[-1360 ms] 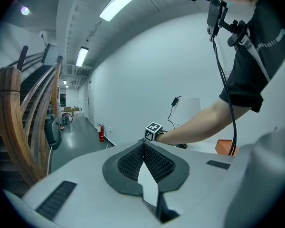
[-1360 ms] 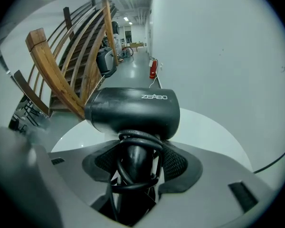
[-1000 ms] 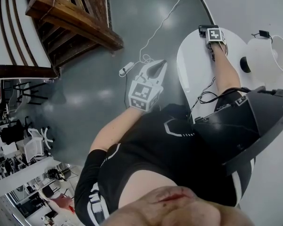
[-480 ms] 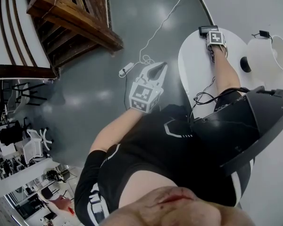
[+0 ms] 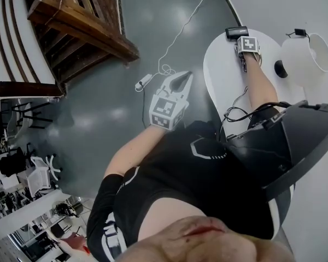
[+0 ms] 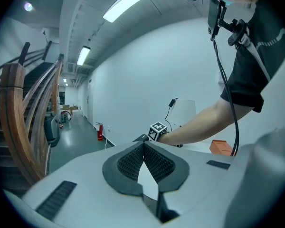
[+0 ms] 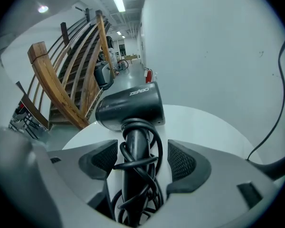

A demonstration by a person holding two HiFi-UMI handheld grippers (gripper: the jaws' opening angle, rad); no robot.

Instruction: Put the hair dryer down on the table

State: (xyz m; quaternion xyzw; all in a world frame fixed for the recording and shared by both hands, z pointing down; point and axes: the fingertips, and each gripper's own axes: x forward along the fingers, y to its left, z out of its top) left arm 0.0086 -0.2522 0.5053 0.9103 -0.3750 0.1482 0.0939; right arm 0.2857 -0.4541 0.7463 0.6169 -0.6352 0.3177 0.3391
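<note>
A black hair dryer (image 7: 130, 106) with its cord wound round the handle lies on the white round table (image 7: 194, 122). In the head view the hair dryer (image 5: 235, 33) rests at the table's (image 5: 221, 70) far end. My right gripper (image 7: 142, 158) straddles the handle. Its jaws are opening, and a gap shows between each pad and the handle. The right gripper (image 5: 244, 40) sits just behind the dryer in the head view. My left gripper (image 5: 185, 76) hangs over the floor, away from the table. The left gripper (image 6: 143, 144) is shut with nothing in it.
A white lamp (image 5: 306, 53) with a black base stands on the table to the right of my right arm. A wooden staircase (image 5: 82, 26) rises at the left. A white cable (image 5: 169, 53) trails across the grey floor. An orange box (image 6: 222, 147) lies on the table.
The head view has drifted a little, so table and dryer sit slightly higher in the picture. Both grippers stay where they were.
</note>
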